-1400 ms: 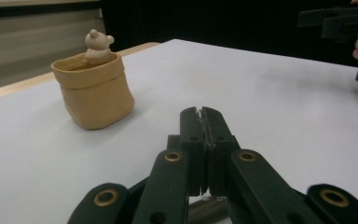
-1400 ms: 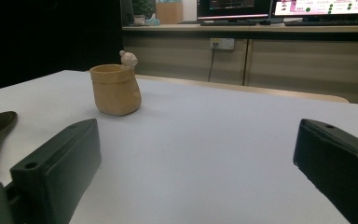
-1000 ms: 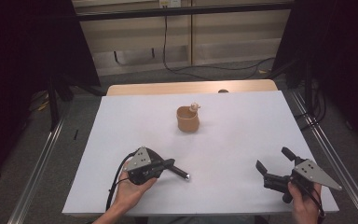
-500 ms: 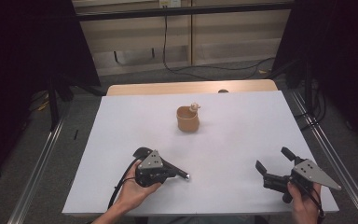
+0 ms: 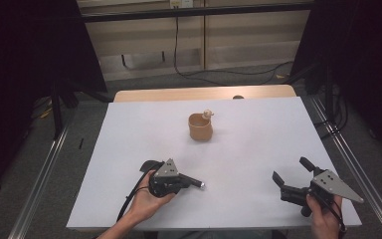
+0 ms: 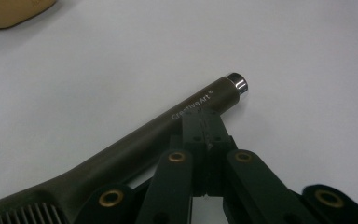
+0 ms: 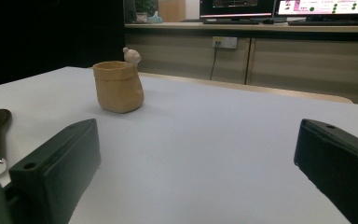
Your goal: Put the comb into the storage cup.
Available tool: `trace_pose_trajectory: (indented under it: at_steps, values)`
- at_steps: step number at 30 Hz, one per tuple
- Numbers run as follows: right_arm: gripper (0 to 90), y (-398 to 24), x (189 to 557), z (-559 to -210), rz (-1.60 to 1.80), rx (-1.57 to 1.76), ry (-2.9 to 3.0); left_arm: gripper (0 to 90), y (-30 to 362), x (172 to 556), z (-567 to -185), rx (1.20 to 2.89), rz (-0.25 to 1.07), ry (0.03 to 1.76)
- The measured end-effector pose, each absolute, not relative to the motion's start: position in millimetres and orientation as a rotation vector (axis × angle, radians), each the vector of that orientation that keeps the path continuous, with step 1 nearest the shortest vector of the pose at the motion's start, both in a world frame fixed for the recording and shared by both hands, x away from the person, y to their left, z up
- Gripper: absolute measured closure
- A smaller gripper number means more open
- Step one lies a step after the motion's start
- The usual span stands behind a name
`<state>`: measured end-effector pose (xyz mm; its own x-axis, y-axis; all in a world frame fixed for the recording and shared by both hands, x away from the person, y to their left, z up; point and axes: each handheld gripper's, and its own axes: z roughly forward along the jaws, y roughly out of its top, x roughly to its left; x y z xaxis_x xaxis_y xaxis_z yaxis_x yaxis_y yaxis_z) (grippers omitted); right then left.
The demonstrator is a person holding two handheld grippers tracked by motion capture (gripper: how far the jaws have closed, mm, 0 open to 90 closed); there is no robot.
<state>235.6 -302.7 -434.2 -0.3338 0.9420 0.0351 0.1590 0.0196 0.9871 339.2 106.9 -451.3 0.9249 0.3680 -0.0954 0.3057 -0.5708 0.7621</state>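
Observation:
A dark brown tool (image 6: 135, 137) with a silver end cap (image 5: 201, 185) and "Creative Art" printed on its handle lies on the white table (image 5: 258, 129) at the front left. My left gripper (image 5: 185, 180) points right along it. Its jaws are shut pad to pad (image 6: 205, 123), with the tips lying over the handle and nothing between them. At the front right my right gripper (image 5: 291, 169) stands open and holds nothing (image 7: 196, 158). A tan clay cup (image 5: 200, 127) with a small figure on its rim stands at the table's middle back (image 7: 118, 87).
A wooden strip (image 5: 204, 93) runs along the table's far edge. Metal rails (image 5: 350, 164) flank both sides. Cables (image 5: 219, 74) trail on the floor beyond. Monitors (image 7: 279, 7) stand on a counter behind.
The left hand has shifted slightly right and turned, so the grey plate and tool now angle more toward the right. The right gripper has stayed still.

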Motion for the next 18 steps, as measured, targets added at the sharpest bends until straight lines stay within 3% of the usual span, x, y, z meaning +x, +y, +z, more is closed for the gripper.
trace_pose_trajectory:
  at_steps: [18]
  values:
    - [0.0,-302.4,236.3,-434.6,1.383,1.159,1.581,90.0,103.3,346.7,-451.5,2.22,0.087,0.523]
